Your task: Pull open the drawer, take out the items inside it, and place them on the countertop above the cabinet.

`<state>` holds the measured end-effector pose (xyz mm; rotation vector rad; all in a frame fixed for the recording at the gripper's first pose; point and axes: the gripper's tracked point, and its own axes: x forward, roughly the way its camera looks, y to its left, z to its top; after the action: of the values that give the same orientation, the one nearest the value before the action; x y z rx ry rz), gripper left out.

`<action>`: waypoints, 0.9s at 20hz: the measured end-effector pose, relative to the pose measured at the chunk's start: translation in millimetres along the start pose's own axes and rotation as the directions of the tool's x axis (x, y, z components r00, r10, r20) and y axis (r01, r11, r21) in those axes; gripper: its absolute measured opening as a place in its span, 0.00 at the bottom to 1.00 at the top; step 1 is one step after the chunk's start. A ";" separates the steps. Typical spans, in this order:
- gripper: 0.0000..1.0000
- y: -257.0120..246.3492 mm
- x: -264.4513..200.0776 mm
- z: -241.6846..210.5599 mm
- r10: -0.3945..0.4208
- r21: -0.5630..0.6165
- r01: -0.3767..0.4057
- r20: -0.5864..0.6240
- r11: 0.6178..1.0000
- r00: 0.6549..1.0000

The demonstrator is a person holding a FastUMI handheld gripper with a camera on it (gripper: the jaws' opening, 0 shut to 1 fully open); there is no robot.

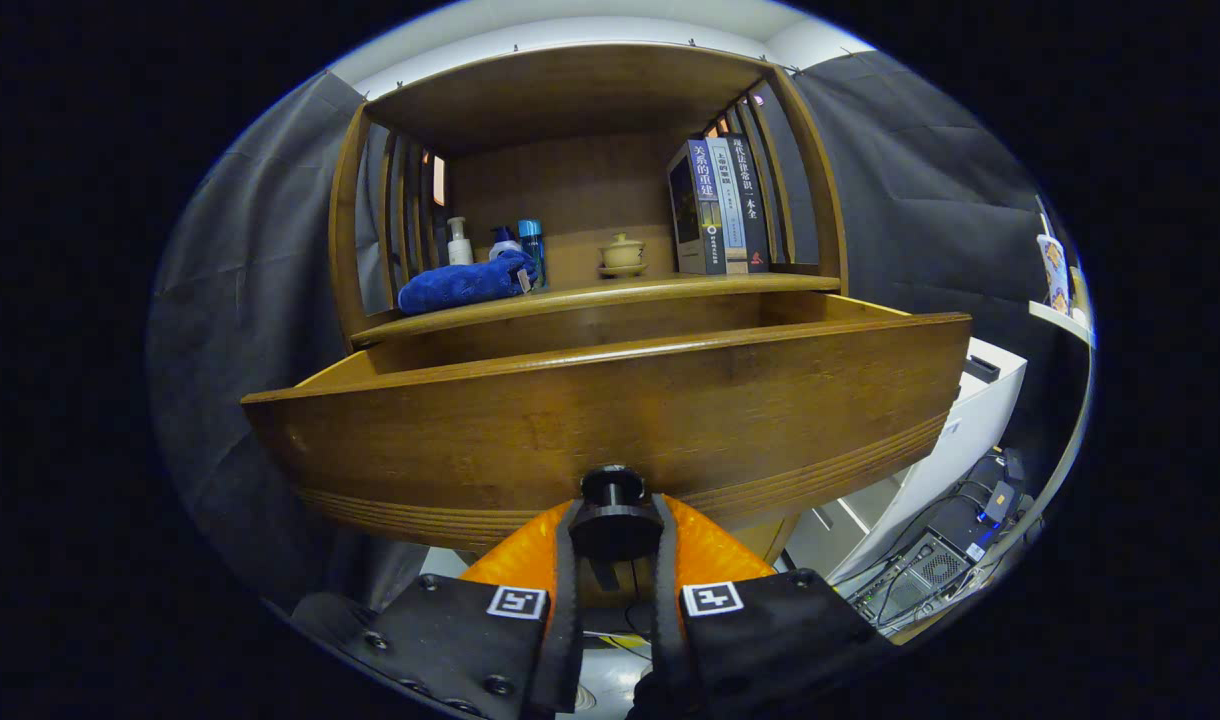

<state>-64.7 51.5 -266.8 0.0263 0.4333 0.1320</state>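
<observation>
Clamped on the black knob (615,510), both fingers of my claw (615,560) press its sides, at the front middle of the drawer (610,420). That drawer stands pulled well out beneath the countertop (670,290). Opening looks about done; next I should let go and reach over the front, whose inside I cannot see.

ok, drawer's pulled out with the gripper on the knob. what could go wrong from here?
1. The gripper is shut on the small black knob; it could slip off if the pull goes on.
2. The drawer already stands far out of the cabinet; more pull might drag it off its runners.
3. The drawer front hides what's inside, so reaching in blind may miss or knock things.
4. The blue towel lies at the countertop edge, so items set there could push it off.
</observation>
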 end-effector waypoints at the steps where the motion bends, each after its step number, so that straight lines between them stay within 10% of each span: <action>1: 0.36 -0.7 -7.1 -3.8 -0.003 -0.006 0.003 -0.011 1.000 1.000; 12: 0.49 -0.6 -24.5 -4.4 -0.016 0.027 0.017 -0.048 0.999 0.999; 18: 0.97 1.9 -54.1 42.5 -0.010 0.032 0.010 0.010 0.999 1.000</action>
<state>-95.8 46.4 -205.6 0.0565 0.4248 0.1149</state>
